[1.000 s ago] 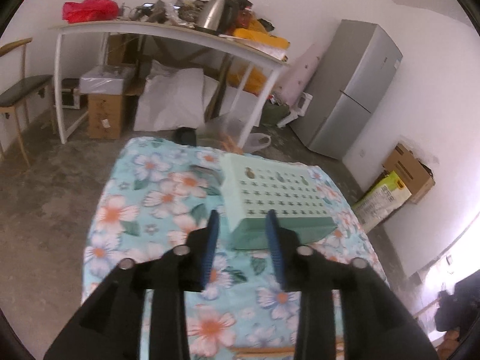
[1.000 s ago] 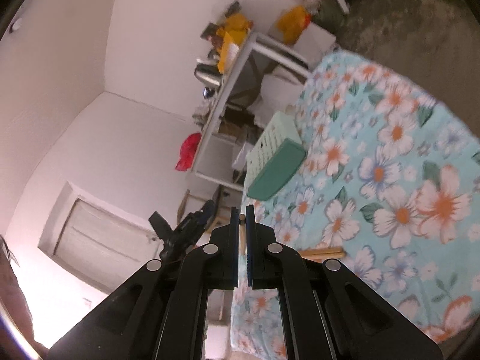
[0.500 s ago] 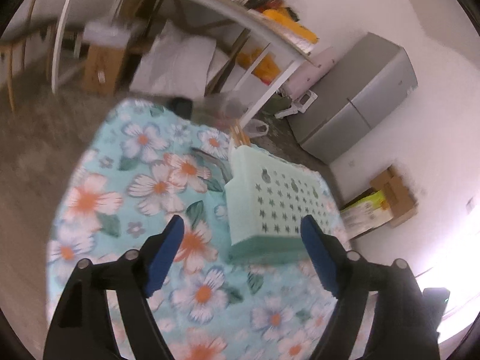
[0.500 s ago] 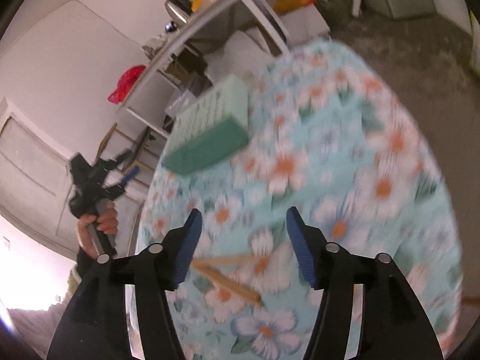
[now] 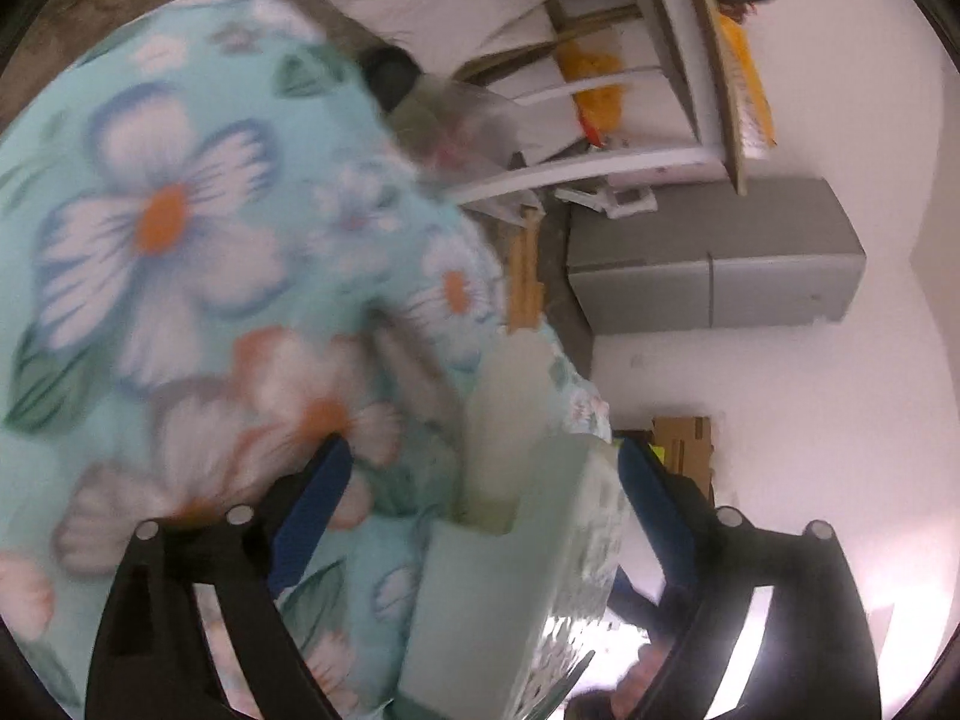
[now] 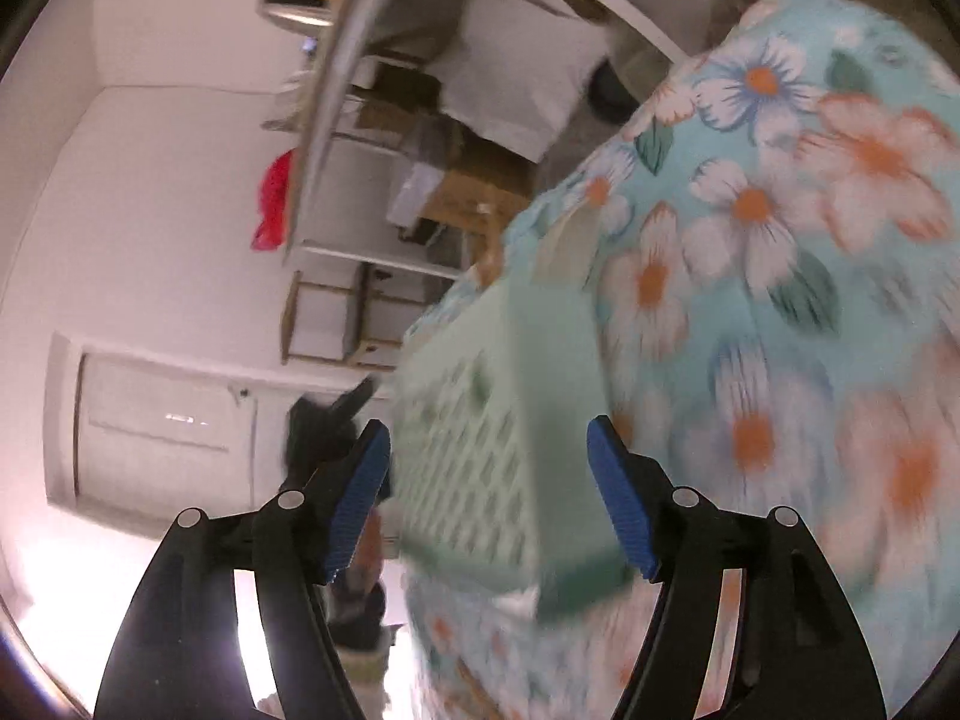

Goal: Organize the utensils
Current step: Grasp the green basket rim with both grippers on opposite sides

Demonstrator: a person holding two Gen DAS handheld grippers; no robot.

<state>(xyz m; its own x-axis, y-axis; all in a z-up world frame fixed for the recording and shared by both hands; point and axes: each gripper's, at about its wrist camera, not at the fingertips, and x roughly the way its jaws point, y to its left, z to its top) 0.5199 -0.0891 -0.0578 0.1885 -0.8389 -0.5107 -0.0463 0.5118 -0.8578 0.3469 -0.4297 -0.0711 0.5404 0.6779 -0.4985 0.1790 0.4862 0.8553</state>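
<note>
A pale green perforated plastic basket [image 5: 528,546] lies upside down on the floral tablecloth [image 5: 162,222]. My left gripper [image 5: 480,492] is open, its blue-padded fingers either side of one end of the basket. My right gripper [image 6: 489,477] is open too, its jaws straddling the other end of the basket [image 6: 510,420]. Neither pair of pads visibly presses the basket. Both views are tilted and blurred by motion. No utensils show in either view.
A white table [image 5: 678,60] loaded with clutter stands beyond the cloth, with boxes and white sacks under it. A grey fridge [image 5: 714,264] stands by the wall. The right wrist view shows a red bag [image 6: 273,198] and a white door [image 6: 156,420].
Both grippers have opened wide and moved in close to the basket from opposite ends, each rolling sideways. A second ago the right gripper was shut and far from the basket.
</note>
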